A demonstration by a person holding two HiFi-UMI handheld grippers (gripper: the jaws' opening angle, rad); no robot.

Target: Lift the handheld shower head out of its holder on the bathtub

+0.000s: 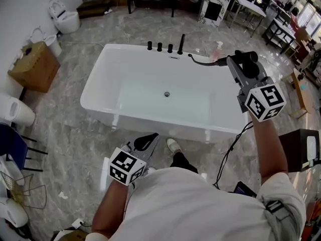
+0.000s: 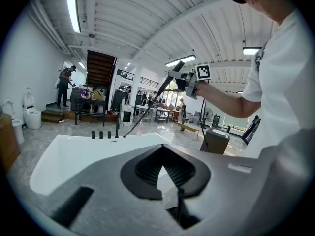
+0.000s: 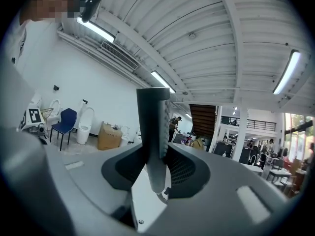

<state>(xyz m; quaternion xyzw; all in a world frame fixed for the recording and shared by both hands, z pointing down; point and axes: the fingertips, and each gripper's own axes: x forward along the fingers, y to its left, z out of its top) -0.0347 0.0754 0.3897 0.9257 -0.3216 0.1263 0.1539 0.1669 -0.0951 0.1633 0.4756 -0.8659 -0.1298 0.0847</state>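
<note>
Here, nearest the person, the left gripper (image 1: 150,137) hung low in front of the bathtub (image 1: 95,92). Its jaws were closed tip to tip with nothing between them. A black cable (image 1: 229,149) trailed over the marble floor beside the tub's near wall.

Farther out, the right gripper (image 1: 241,60) was raised over the tub's far right corner. Its jaws stood partway apart and were clamped on the handle of the handheld shower head (image 3: 152,117), which stood upright between the pads. The head appeared clear of the deck, so the lift seemed largely accomplished. Its hose (image 1: 200,61) curved back to the rim beside a tall black spout (image 1: 181,43) and three black knobs (image 1: 159,46). The holder itself could not be told apart from these fittings.

To finish well, the grip should remain square on the handle. The head should travel up and away only as far as the hose allows. The spout and a pinkish bottle (image 1: 218,48) on the rim were the likeliest snags.

Beyond the tub stood a cardboard box (image 1: 32,67), a toilet (image 1: 65,16) and work tables (image 1: 248,6), all well apart.
</note>
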